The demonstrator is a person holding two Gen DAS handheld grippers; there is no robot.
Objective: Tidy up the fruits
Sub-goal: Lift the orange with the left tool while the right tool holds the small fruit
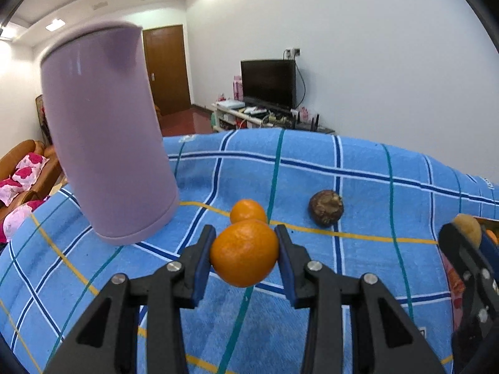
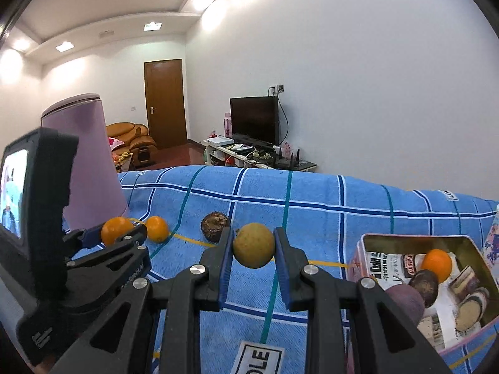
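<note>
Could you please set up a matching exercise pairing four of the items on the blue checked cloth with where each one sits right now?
Things:
1. Round orange mandarin
2. Round yellow-brown fruit
3. Dark brown wrinkled fruit
4. Tall lilac cylindrical container

Places:
A. Lying free on the blue checked cloth
B. Between the fingers of the right gripper
C. Standing at the cloth's left
D. Between the fingers of the left gripper

Pairs: 1-D, 2-B, 3-A, 4-C
</note>
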